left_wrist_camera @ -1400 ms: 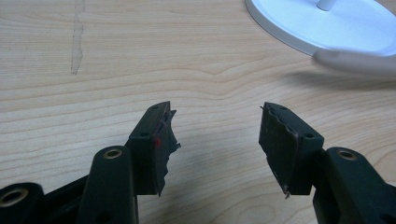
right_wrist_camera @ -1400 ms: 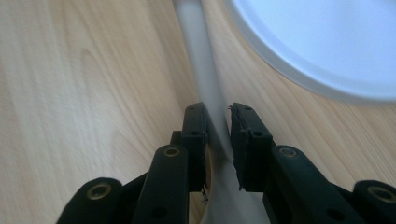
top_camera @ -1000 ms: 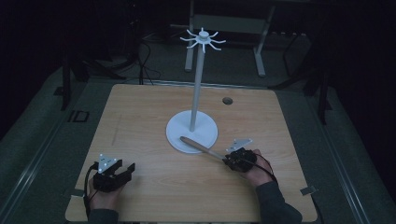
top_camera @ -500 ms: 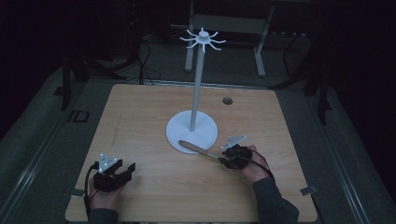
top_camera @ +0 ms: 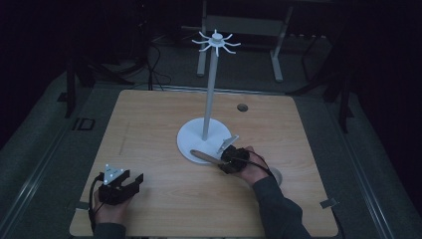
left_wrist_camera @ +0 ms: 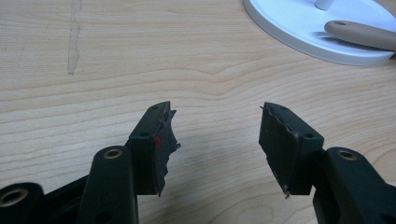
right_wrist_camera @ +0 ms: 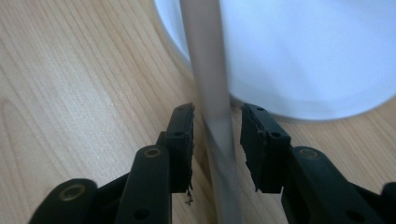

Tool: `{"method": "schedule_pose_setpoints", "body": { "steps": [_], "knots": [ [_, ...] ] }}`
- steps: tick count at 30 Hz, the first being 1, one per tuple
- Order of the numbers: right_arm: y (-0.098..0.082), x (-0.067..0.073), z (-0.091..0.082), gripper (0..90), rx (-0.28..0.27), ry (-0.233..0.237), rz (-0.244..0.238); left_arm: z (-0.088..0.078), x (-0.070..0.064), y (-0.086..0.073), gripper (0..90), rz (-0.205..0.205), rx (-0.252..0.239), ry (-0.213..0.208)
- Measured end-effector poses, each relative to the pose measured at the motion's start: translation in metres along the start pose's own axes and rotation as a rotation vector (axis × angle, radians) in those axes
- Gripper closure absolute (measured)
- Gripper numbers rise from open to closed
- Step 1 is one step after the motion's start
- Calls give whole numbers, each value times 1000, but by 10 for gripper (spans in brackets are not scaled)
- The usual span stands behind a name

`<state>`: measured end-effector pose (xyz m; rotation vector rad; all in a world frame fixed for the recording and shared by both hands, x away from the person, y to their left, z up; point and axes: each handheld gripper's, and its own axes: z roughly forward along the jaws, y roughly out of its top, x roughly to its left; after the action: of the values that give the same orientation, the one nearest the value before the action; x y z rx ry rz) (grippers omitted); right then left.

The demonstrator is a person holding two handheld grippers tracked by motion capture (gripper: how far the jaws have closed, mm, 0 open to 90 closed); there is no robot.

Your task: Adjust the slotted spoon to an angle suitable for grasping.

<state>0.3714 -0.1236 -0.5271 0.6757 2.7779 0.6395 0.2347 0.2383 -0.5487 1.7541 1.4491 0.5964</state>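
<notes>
A white stand has a round base (top_camera: 191, 135), a tall pole (top_camera: 210, 94) and a ring of hooks (top_camera: 216, 42) on top. A wooden utensil (top_camera: 203, 156) lies with one end on the base's front edge. My right gripper (top_camera: 225, 160) straddles its handle (right_wrist_camera: 210, 70) beside the base (right_wrist_camera: 303, 51). Its jaws have just been opening and stand open, with a small gap at each pad. My left gripper (top_camera: 131, 182) rests at the table's front left, open (left_wrist_camera: 215, 135) and empty. Its view shows the base (left_wrist_camera: 299, 23) and the utensil (left_wrist_camera: 359, 35) far off.
The light wooden table (top_camera: 149, 129) has a round cable hole (top_camera: 242, 107) behind the stand. A grey disc (top_camera: 275, 175) lies by the right forearm. Tape tabs (top_camera: 328, 202) mark the front corners. Dark floor, cables and a metal frame (top_camera: 239, 30) lie beyond the table.
The right hand and its gripper have moved left along the utensil toward the stand's base. The utensil has barely shifted. The left hand has kept still.
</notes>
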Motion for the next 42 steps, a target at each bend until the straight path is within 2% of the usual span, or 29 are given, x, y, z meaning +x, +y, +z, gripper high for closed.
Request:
{"method": "schedule_pose_setpoints", "body": {
  "steps": [7, 11, 14, 16, 22, 31, 33, 42],
  "knots": [
    [5, -2, 14, 693, 68, 17, 1, 0, 0, 0, 445, 1, -2, 0],
    [6, -6, 16, 701, 63, 42, 22, 0, 0, 0, 445, 1, 0, -1],
    [7, -10, 16, 713, 68, 78, 46, 0, -1, 0, 445, 2, -1, 0],
    [7, -12, 16, 725, 71, 83, 39, 0, -1, 0, 445, 5, -1, 0],
    [6, -8, 15, 745, 76, 31, -14, 0, 0, 0, 445, 3, 2, 1],
    [2, -9, 8, 749, 33, 13, -30, 2, -1, 0, 446, 6, 5, -2],
    [1, -9, 2, 749, 12, 5, -33, 2, -1, 0, 445, 7, 5, -3],
    [-3, -14, -12, 749, -40, -13, -21, 1, -1, -1, 445, 8, 7, 1]
  ]
}}
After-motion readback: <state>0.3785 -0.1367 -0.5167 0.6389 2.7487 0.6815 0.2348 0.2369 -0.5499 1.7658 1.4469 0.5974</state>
